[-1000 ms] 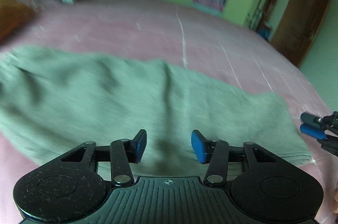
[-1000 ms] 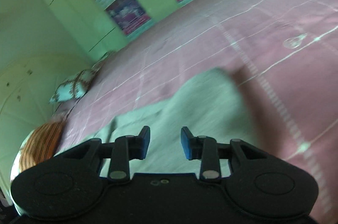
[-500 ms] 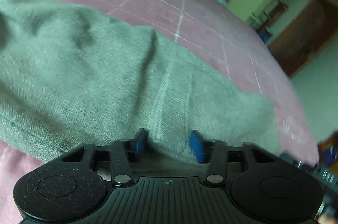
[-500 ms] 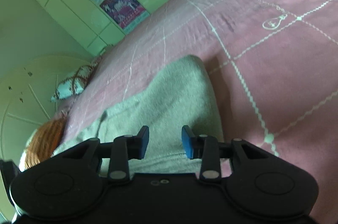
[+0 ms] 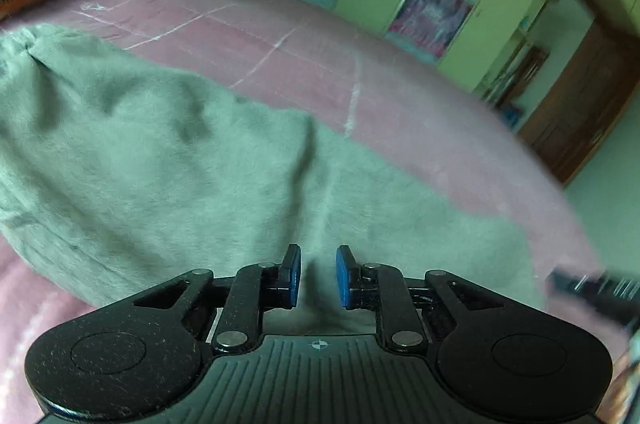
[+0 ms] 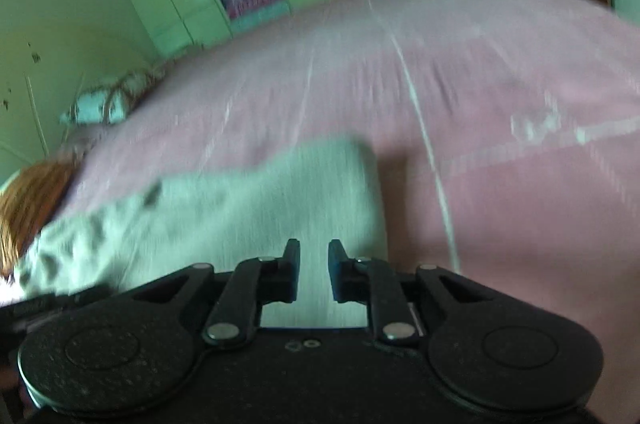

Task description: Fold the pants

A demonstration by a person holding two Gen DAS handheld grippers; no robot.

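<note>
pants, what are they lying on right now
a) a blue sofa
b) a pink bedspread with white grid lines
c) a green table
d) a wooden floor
b: in the left wrist view the grey pants are spread over the pink bedspread, whose white grid lines run across it.
</note>
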